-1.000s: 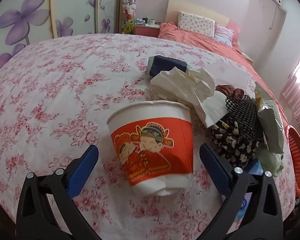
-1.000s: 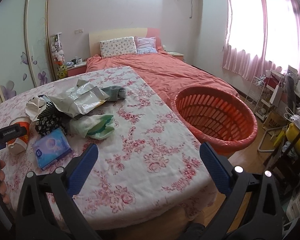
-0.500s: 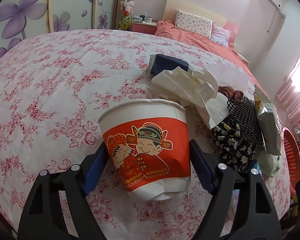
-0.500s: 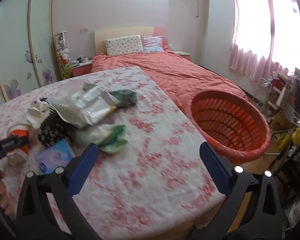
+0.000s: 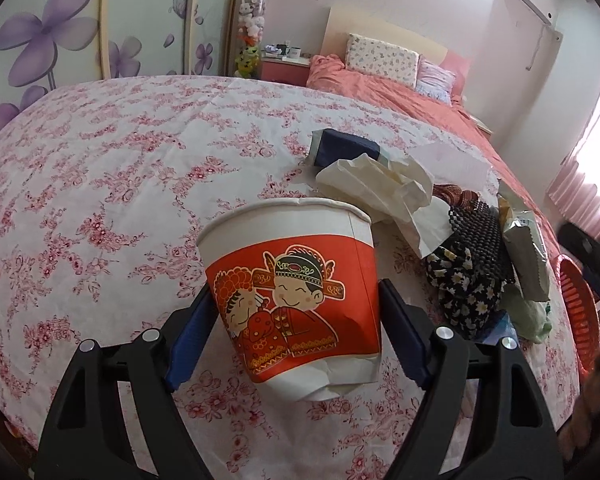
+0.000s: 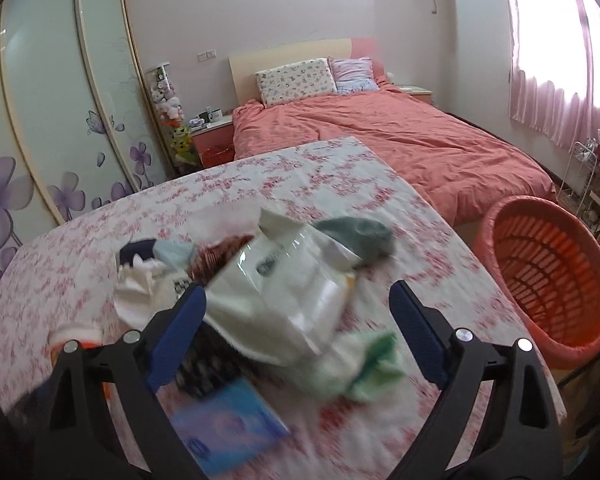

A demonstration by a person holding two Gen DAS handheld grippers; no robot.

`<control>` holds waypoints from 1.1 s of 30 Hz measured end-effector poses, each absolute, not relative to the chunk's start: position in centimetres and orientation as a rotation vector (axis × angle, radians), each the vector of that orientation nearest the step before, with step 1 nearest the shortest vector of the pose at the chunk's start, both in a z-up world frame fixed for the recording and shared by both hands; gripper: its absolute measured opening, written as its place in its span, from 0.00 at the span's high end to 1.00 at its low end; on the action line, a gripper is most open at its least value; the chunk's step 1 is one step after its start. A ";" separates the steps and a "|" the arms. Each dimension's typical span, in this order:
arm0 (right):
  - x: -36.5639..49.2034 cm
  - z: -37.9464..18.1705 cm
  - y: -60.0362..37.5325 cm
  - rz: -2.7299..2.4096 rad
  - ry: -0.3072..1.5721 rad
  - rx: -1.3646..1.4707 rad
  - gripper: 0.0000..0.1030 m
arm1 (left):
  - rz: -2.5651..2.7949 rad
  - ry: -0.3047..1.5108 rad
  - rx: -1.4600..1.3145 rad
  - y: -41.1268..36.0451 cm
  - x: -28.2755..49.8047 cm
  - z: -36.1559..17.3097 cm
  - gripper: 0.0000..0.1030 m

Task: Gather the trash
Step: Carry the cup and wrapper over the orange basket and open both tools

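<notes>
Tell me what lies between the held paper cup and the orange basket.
The left gripper holds the cup. Between it and the basket lies a heap of trash on the table: crumpled paper, a flowered black cloth, plastic bags.

Blurred blue packet (image 6: 230, 428), basket (image 5: 576, 312) cropped

pink-walled bedroom: coral-quilted bed (image 6: 388, 148), flower-painted wardrobe doors (image 6: 52, 120), pink-curtained bright window (image 6: 560, 40).
</notes>
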State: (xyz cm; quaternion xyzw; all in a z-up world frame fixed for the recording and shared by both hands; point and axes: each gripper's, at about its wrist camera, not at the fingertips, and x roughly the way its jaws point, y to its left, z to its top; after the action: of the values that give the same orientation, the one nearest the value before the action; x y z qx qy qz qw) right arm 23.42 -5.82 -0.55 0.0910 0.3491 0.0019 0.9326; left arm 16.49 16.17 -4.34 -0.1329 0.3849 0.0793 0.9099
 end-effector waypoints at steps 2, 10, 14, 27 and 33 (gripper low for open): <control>24.7 -1.0 -5.4 -0.005 0.754 0.184 0.12 | 0.160 0.789 -0.273 16.2 16.4 -4.2 0.24; 25.5 -4.0 -5.6 0.002 0.867 0.184 0.25 | 0.143 0.787 -0.278 16.5 16.0 -4.3 0.24; 25.5 -4.8 -5.8 0.050 0.903 0.196 0.45 | 0.143 0.787 -0.280 16.6 16.0 -4.3 0.24; 24.3 -3.0 -6.3 0.126 0.837 0.211 0.85 | 0.140 0.769 -0.267 16.4 15.9 -3.5 0.24; 22.8 -0.5 -8.1 0.119 0.762 0.228 0.86 | 0.119 0.744 -0.247 15.3 15.9 -2.4 0.24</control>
State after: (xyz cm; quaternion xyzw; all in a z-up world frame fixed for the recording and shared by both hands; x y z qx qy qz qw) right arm 22.81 -8.11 -0.49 0.1110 0.3706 0.0580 0.9203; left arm 15.85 15.27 -2.36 -0.1204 0.3625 0.0580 0.9224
